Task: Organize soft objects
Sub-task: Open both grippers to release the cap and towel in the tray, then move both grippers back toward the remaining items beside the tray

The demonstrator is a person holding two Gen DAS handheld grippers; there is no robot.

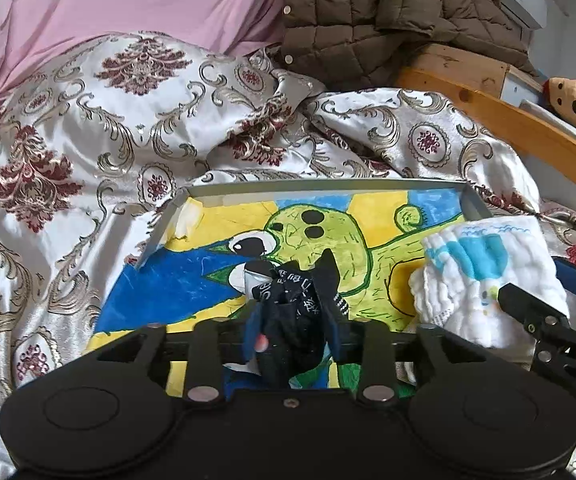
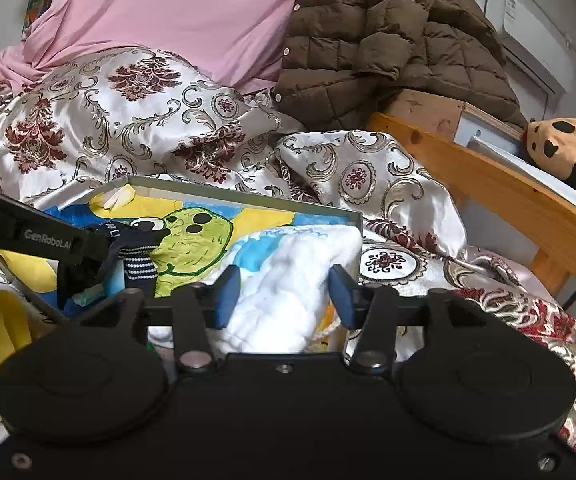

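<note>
A: How far along is the tidying?
B: Both soft things are in the tray (image 1: 473,204) on the bed, it seems nearly done.
A: And the tongs?
B: The left tongs (image 1: 294,320) stand spread around the dark sock (image 1: 300,304); the right tongs (image 2: 284,292) spread around the white cloth (image 2: 288,276), neither pinched.

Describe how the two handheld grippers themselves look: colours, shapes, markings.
Both the left gripper and the right gripper are matte black with two round housings, silver pivot bolts and blue pads on the jaws. White "GenRobot.AI" lettering runs along the left one's side.
</note>
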